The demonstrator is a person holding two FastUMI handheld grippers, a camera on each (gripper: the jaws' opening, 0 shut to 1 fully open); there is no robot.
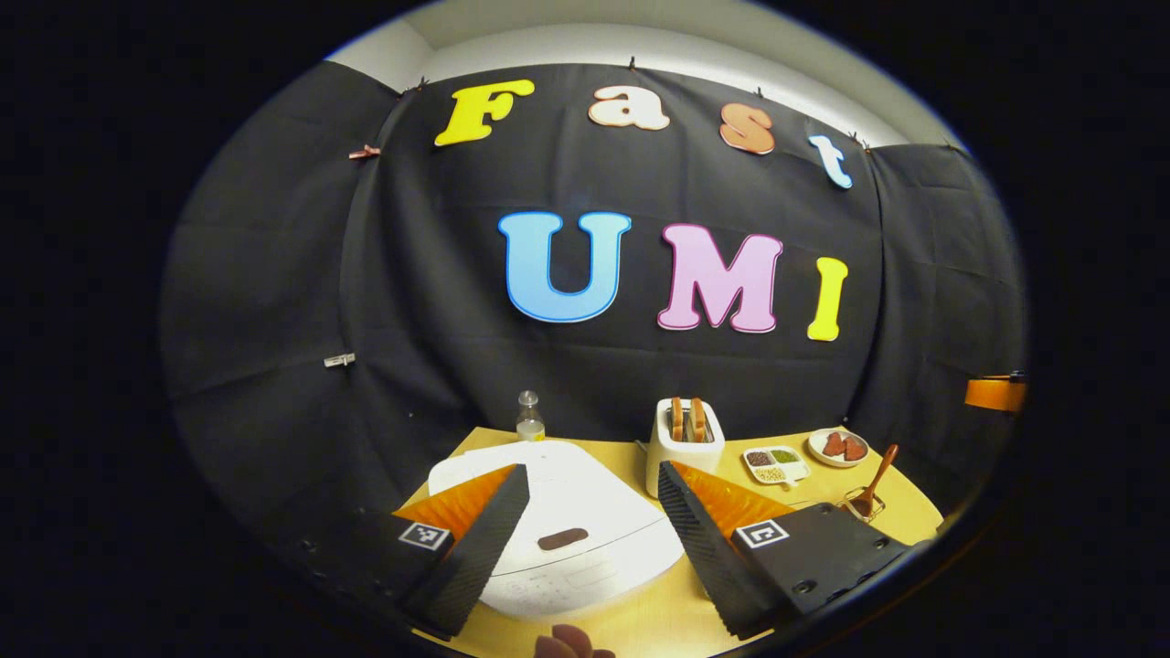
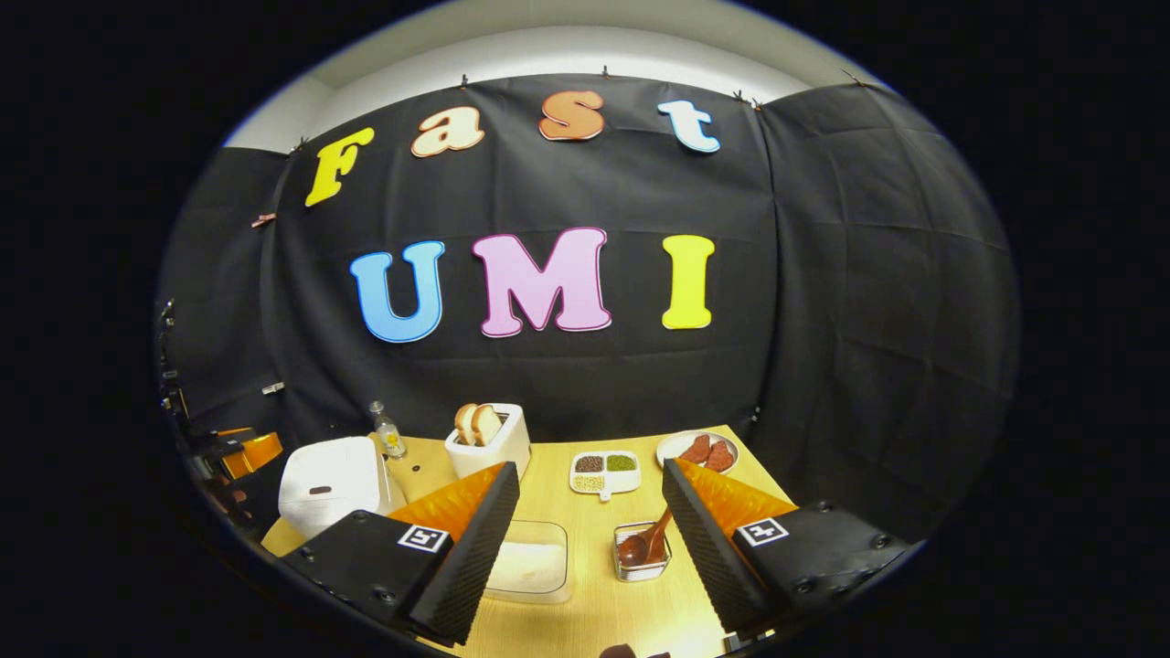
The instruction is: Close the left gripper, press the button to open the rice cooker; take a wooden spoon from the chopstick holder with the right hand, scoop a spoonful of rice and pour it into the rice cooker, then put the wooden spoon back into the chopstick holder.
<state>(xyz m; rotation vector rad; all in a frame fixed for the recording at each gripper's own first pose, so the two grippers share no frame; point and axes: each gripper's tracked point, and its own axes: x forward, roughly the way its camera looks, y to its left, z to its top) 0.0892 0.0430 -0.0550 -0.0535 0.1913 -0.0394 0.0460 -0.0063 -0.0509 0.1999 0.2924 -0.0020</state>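
Note:
The white rice cooker sits lid-down on the wooden table, its dark oval button facing me. My left gripper hovers open just above it, one finger on each side of the lid. In the right gripper view, the wooden spoon stands in a small clear chopstick holder, just inside the right finger. A clear tub of white rice lies by the other finger. My right gripper is open and holds nothing. The spoon is also seen at the table's right.
At the back stand a white toaster with bread slices, a small bottle, a divided dish of beans and a plate of reddish pieces. The rice cooker is at the far left. A person's fingertips show below.

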